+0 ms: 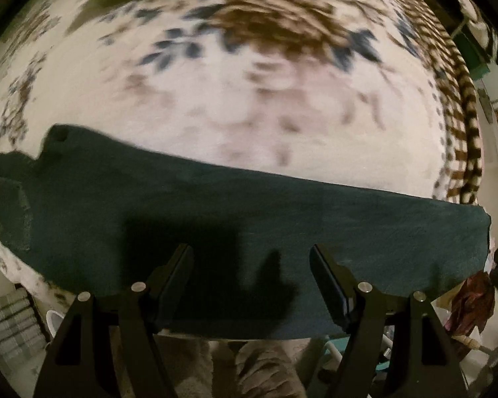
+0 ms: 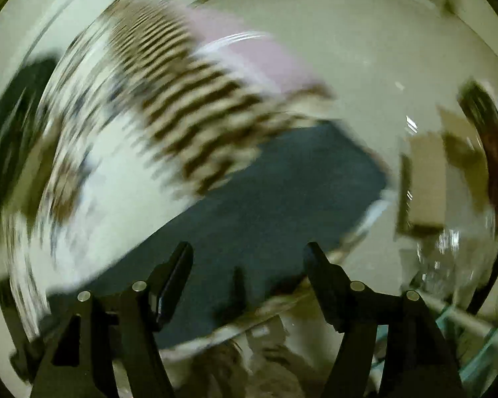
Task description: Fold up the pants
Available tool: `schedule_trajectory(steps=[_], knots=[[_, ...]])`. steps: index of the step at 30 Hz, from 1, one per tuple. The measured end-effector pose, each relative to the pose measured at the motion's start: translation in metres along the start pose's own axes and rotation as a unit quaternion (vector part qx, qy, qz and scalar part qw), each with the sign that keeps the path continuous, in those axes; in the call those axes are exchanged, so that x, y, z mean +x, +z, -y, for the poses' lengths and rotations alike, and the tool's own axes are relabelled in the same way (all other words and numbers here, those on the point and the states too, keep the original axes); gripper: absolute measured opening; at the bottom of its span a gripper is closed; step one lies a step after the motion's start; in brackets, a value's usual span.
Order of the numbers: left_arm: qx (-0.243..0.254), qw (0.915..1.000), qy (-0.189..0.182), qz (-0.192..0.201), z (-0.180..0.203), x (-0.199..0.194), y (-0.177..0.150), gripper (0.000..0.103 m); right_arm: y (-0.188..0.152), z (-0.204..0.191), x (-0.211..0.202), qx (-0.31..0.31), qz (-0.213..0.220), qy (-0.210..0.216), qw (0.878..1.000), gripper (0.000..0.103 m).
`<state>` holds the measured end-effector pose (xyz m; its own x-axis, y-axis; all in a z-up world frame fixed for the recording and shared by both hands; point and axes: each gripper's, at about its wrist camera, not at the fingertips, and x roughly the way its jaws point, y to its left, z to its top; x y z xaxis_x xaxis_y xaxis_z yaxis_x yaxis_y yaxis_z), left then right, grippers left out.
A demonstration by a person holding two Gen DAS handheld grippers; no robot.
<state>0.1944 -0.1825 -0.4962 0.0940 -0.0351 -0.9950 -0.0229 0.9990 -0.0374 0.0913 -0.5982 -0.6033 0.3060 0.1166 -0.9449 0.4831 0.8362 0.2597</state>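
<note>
pants [image 1: 235,219] flat in a long dark green strip along the near edge of the floral bedspread [image 1: 215,106]. left gripper [image 1: 251,282] above them, fingers apart, nothing between. right gripper [image 2: 249,282] fingers also apart and empty, over the pants [image 2: 275,199]; that view is heavily blurred.
</note>
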Motion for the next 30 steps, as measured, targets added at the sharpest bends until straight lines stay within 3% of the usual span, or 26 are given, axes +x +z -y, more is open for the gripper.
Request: schedule_trajectory(steps=[1, 2, 7, 11, 13, 17, 20, 21, 22, 23, 30], knots=[[-0.004, 1.0, 0.0, 0.003, -0.011, -0.002, 0.0, 0.085, -0.003, -0.025, 0.002, -0.031, -0.013, 0.009, 0.999, 0.071], [-0.012, 0.9999, 0.0, 0.007, -0.028, -0.006, 0.0, 0.089, -0.004, -0.047, 0.006, -0.054, -0.026, 0.015, 0.998, 0.071], [-0.073, 0.9964, 0.03, 0.03, -0.124, -0.019, 0.0, 0.09, -0.017, -0.189, 0.043, -0.149, -0.103, 0.111, 0.977, 0.071], [-0.145, 0.9849, 0.085, 0.041, -0.219, -0.02, 0.001, 0.09, -0.047, -0.313, 0.088, -0.189, -0.198, 0.196, 0.942, 0.071], [-0.184, 0.9759, 0.113, 0.032, -0.268, -0.015, 0.001, 0.09, -0.066, -0.371, 0.122, -0.199, -0.251, 0.211, 0.923, 0.07], [-0.235, 0.9611, 0.145, 0.015, -0.34, -0.003, 0.002, 0.09, -0.097, -0.444, 0.189, -0.195, -0.33, 0.177, 0.907, 0.061], [-0.257, 0.9553, 0.146, 0.011, -0.378, 0.007, 0.002, 0.09, -0.112, -0.472, 0.219, -0.196, -0.352, 0.144, 0.904, 0.059], [-0.261, 0.9546, 0.144, 0.009, -0.389, 0.011, 0.004, 0.09, -0.112, -0.476, 0.224, -0.197, -0.35, 0.126, 0.907, 0.052], [-0.263, 0.9547, 0.139, 0.008, -0.395, 0.014, 0.005, 0.091, -0.111, -0.481, 0.226, -0.2, -0.342, 0.109, 0.912, 0.021], [-0.266, 0.9548, 0.133, 0.008, -0.396, 0.014, 0.007, 0.091, -0.109, -0.484, 0.223, -0.203, -0.33, 0.109, 0.915, 0.01], [-0.265, 0.9589, 0.101, 0.012, -0.402, 0.018, 0.007, 0.091, -0.091, -0.499, 0.167, -0.226, -0.247, 0.118, 0.935, 0.007]])
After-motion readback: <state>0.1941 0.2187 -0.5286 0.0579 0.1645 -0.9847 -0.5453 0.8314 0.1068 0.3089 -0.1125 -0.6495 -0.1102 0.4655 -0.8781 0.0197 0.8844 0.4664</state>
